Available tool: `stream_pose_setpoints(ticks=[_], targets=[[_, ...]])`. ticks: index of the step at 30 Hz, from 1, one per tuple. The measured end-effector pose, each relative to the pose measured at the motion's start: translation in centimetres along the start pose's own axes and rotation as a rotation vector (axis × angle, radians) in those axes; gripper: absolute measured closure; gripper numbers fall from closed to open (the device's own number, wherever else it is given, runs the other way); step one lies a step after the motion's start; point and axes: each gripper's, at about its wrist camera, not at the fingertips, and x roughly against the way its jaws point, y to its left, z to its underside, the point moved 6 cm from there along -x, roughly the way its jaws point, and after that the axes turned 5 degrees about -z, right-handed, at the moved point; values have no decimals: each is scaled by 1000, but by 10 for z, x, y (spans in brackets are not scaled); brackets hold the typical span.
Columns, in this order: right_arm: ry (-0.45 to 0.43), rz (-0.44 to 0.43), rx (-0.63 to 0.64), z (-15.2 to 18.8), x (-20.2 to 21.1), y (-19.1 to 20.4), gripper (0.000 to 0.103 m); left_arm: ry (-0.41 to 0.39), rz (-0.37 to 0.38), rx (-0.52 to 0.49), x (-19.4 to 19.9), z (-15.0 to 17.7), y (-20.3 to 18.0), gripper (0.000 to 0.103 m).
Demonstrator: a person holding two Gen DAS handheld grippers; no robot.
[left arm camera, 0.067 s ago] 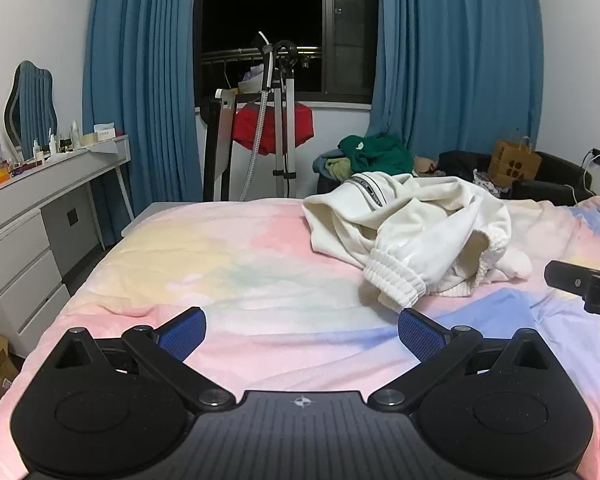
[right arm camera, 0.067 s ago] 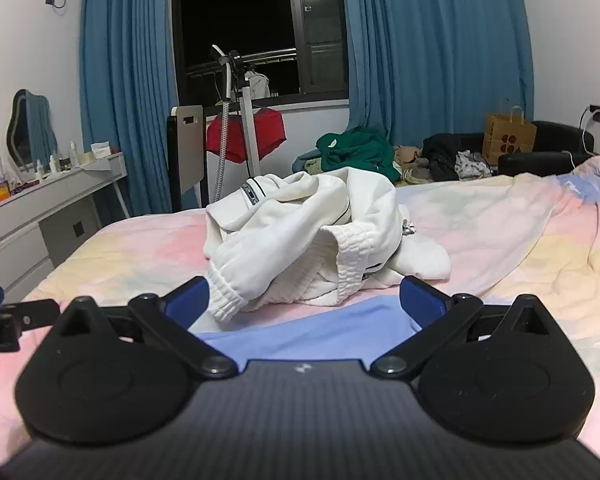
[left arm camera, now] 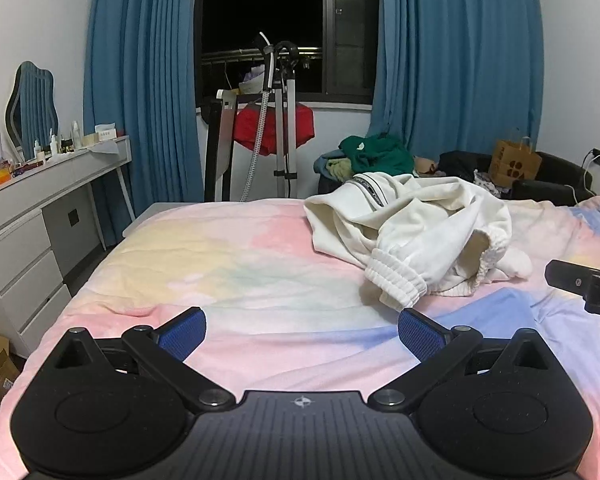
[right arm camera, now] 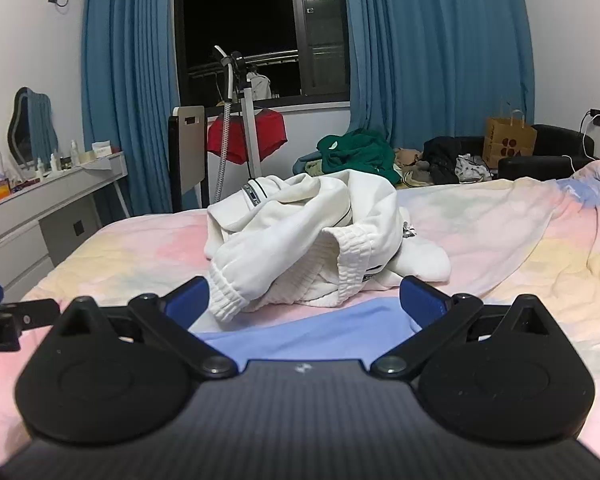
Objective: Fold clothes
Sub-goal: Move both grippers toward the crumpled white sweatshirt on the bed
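Note:
A crumpled white garment with ribbed cuffs lies in a heap on the pastel bedspread; it also shows in the right wrist view. My left gripper is open and empty, low over the bed, to the near left of the heap. My right gripper is open and empty, right in front of the heap, with a ribbed cuff close to its left finger. The right gripper's tip shows at the left wrist view's right edge.
A white dresser with bottles and a mirror stands left of the bed. A garment steamer stand with a red cloth is by the window. A pile of clothes, a paper bag and a black sofa lie beyond the bed.

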Motion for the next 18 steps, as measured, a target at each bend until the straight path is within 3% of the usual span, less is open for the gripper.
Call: stream_pose_setpoints(ticks=[4, 18], targets=[[-16, 1, 18, -2, 2, 2, 0, -36, 6, 32, 8, 4, 7, 0], [-119, -23, 36, -8, 20, 3, 0, -33, 21, 1, 14, 12, -3, 0]])
